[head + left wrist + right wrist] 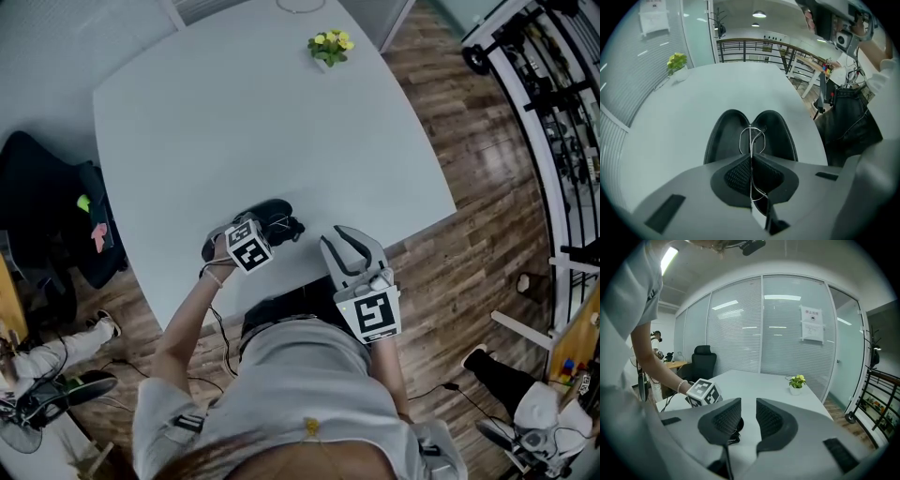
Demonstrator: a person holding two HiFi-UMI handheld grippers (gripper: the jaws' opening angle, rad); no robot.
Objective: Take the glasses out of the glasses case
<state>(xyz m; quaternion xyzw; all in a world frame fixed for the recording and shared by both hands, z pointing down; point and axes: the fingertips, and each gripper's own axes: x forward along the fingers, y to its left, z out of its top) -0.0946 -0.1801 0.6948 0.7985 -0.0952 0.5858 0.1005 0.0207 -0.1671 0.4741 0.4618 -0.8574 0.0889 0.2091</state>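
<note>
The black glasses case (724, 140) lies open on the white table (262, 122), its two halves spread side by side. My left gripper (751, 158) points steeply down over the case and is shut on the thin wire-framed glasses (750, 137), whose metal rim stands up between the pads above the case. In the head view the left gripper (265, 232) covers most of the case (279, 214) near the table's front edge. My right gripper (352, 251) hovers to the right of the case, open and holding nothing; in its own view the right gripper (748, 420) looks across the table.
A small potted plant (330, 47) with yellow flowers stands at the table's far side. A black office chair (47, 216) sits left of the table. A metal railing (553, 112) runs along the right over the wooden floor.
</note>
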